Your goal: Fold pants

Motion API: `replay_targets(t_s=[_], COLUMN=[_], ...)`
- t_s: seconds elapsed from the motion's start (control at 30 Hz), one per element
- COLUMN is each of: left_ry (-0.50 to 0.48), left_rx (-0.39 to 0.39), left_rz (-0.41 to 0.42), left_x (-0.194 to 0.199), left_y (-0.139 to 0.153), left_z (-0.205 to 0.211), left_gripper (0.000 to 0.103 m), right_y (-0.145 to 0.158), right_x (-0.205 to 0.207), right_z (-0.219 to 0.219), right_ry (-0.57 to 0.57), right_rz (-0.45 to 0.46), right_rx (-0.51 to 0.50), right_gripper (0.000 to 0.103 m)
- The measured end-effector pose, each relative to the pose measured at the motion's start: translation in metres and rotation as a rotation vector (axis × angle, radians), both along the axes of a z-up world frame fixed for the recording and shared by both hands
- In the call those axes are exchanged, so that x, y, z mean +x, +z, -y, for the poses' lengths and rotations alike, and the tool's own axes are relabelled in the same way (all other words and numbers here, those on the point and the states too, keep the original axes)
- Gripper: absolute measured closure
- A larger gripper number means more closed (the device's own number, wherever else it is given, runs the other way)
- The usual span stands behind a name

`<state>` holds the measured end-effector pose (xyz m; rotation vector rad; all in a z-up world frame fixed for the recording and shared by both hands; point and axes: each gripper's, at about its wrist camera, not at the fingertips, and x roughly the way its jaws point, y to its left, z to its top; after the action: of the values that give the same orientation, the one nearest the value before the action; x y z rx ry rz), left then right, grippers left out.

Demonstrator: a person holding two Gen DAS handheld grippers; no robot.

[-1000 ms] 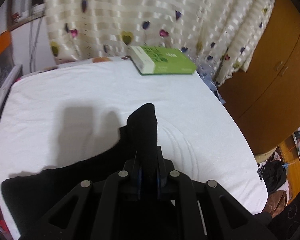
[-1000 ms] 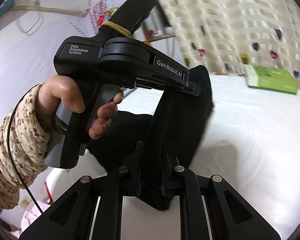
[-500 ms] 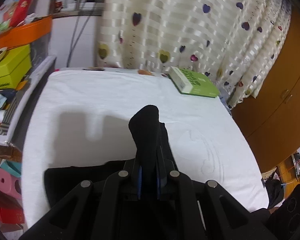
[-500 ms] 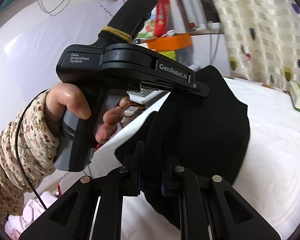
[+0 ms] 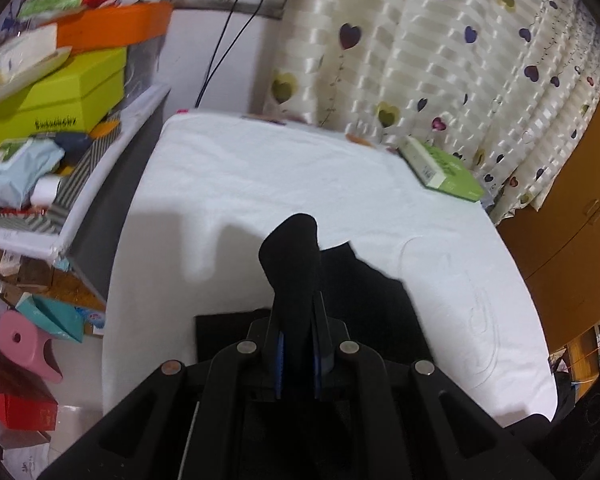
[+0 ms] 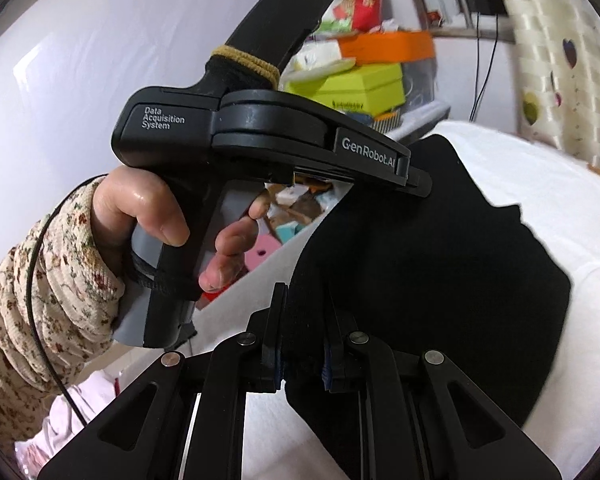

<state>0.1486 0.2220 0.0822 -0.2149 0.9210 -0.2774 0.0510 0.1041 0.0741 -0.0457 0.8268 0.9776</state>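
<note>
Black pants (image 5: 364, 304) partly lying on white bed (image 5: 260, 184), well short of green book (image 5: 440, 168) at far edge. Left gripper (image 5: 298, 340) clamped on raised fold of pants. Right gripper (image 6: 304, 340) clamped on pants too, beside left hand (image 6: 148, 216).

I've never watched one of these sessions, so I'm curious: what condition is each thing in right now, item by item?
Left gripper: shut on a bunched edge of the black pants.
Right gripper: shut on the pants too.
Black pants: partly lifted, draped over the white bed.
Green book: closed, lying flat on the bed's far corner.
</note>
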Motion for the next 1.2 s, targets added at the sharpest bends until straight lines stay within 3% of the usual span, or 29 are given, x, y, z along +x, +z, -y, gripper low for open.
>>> replay_targets(t_s=[0.23,0.4,0.53,0.67,0.83,0.97,1.07,1.2], left_ry=[0.030,0.038,0.076,0.127,0.175,0.197,0.216,0.246], left_rx=[-0.046,-0.054,-0.006,-0.021,-0.028,-0.024,-0.040,-0.064], left_rz=[-0.047,-0.032,-0.016,-0.005,0.015,0.021,0.026,0.013], left_x=[0.001,-0.003,-0.007,-0.016,-0.036,-0.053,-0.064,-0.078], left_y=[-0.035,-0.036,-0.034,-0.030,-0.021,-0.017,-0.016,-0.017], left_z=[-0.023,-0.027,-0.031,-0.046,-0.058,-0.059,-0.061,-0.061], left_gripper=[0.087,0.084,0.069,0.058,0.055,0.055,0.054,0.054], right_y=[-0.017,-0.019,-0.015,-0.007,0.005,-0.005,-0.016,-0.012], right_x=[0.008,0.011,0.010,0.007,0.010,0.013,0.004,-0.003], right_z=[-0.010,-0.016,-0.020,-0.016,0.006,0.011,-0.004,-0.001], right_ry=[-0.005,-0.015,0.009,0.060,0.039,-0.040,0.081,0.095], right_rz=[-0.055,-0.077,-0.071,-0.076,-0.069,-0.034,-0.030,0.065], right_rx=[-0.006,-0.001,0.012,0.043,0.072,-0.041,-0.118,-0.118], right_gripper=[0.086,0.077,0.062,0.062,0.062,0.062,0.062,0.062])
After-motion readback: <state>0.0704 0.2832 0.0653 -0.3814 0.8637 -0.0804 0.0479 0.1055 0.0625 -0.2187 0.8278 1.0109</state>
